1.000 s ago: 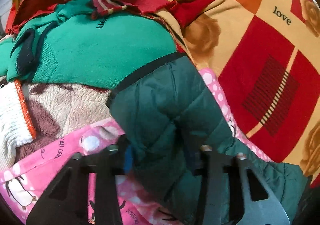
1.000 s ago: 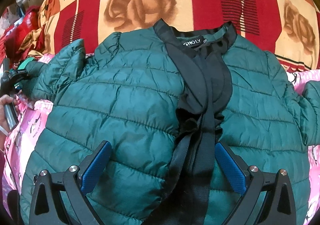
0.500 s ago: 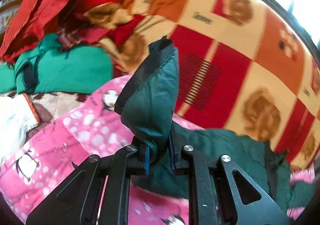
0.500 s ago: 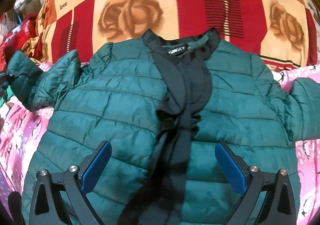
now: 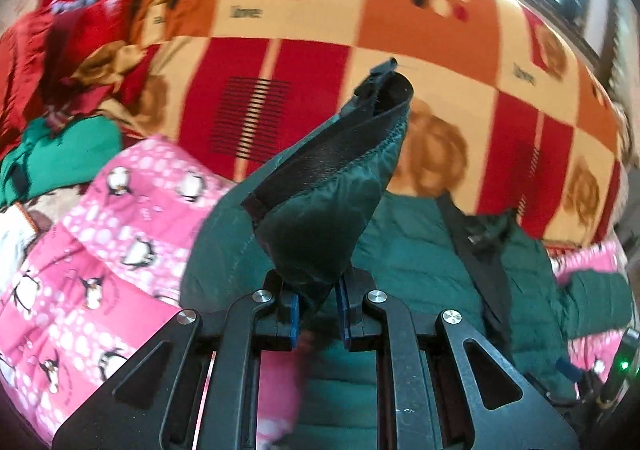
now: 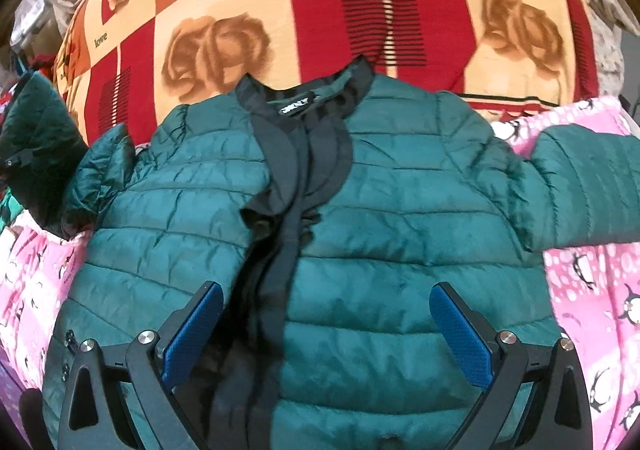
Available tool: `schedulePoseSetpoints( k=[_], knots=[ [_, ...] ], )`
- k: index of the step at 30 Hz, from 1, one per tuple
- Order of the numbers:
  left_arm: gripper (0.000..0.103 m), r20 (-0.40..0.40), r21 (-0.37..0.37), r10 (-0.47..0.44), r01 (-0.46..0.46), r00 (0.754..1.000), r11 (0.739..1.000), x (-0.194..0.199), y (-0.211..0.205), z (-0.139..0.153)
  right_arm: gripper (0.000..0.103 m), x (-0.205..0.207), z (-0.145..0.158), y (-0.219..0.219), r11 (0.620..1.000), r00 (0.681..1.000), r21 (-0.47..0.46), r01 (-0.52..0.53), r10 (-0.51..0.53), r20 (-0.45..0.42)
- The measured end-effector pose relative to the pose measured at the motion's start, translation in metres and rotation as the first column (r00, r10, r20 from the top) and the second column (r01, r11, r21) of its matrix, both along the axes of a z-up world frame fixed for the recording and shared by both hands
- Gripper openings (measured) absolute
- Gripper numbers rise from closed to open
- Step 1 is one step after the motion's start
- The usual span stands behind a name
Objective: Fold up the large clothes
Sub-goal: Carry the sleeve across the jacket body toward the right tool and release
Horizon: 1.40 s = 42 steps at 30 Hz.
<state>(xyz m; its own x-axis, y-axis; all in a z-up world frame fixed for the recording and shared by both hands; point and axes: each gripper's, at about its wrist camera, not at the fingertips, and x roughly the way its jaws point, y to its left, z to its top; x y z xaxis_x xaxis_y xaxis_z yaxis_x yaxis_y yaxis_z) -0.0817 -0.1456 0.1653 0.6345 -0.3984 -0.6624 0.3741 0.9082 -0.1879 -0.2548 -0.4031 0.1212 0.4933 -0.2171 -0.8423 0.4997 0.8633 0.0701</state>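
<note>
A dark green quilted jacket (image 6: pixel 400 218) with black trim lies front up on a pink penguin blanket (image 6: pixel 592 290). My left gripper (image 5: pixel 318 310) is shut on the jacket's left sleeve (image 5: pixel 328 210) near its black cuff and holds it lifted above the blanket. The lifted sleeve also shows at the left edge of the right wrist view (image 6: pixel 40 146). My right gripper (image 6: pixel 326 330) is open and empty, hovering over the jacket's lower front. The other sleeve (image 6: pixel 588 190) lies stretched out to the right.
A red, orange and cream rose-patterned blanket (image 6: pixel 320 10) lies behind the jacket. A pile of red and green clothes (image 5: pixel 60 98) sits at the far left. The pink penguin blanket (image 5: pixel 100 250) spreads to both sides.
My left gripper shut on the sleeve, lifted it off the blanket and swung it toward the jacket's body. My right gripper stayed open and drew back slightly.
</note>
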Motion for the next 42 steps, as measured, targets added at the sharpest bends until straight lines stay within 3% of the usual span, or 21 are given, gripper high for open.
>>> schedulePoseSetpoints(
  k=[11,22,32,38,42],
  knots=[
    [0.014,-0.022,0.035,-0.119,0.12,0.993,0.992,-0.038,-0.09,-0.001,0.103,-0.044,0.01,-0.036,0.995,0.993,0.02,0.101,-0.101,0.054],
    [0.014,-0.034,0.067,-0.244,0.246,0.969,0.967,-0.07,-0.176,-0.004,0.103,-0.069,0.005,-0.062,0.989,0.988,0.025,0.148,-0.149,0.037],
    [0.014,-0.109,0.096,-0.311,0.321,0.944,0.942,-0.086,-0.238,-0.044,0.103,-0.075,-0.011,-0.09,0.983,0.983,0.007,0.183,-0.183,-0.032],
    [0.014,-0.197,0.087,-0.321,0.343,0.926,0.935,-0.09,-0.262,-0.08,0.103,-0.079,-0.027,-0.093,0.983,0.982,0.034,0.178,-0.175,-0.069],
    [0.014,-0.214,0.071,-0.347,0.368,0.913,0.927,-0.095,-0.268,-0.089,0.103,-0.085,-0.033,-0.097,0.979,0.98,0.068,0.191,-0.186,-0.072]
  ],
)
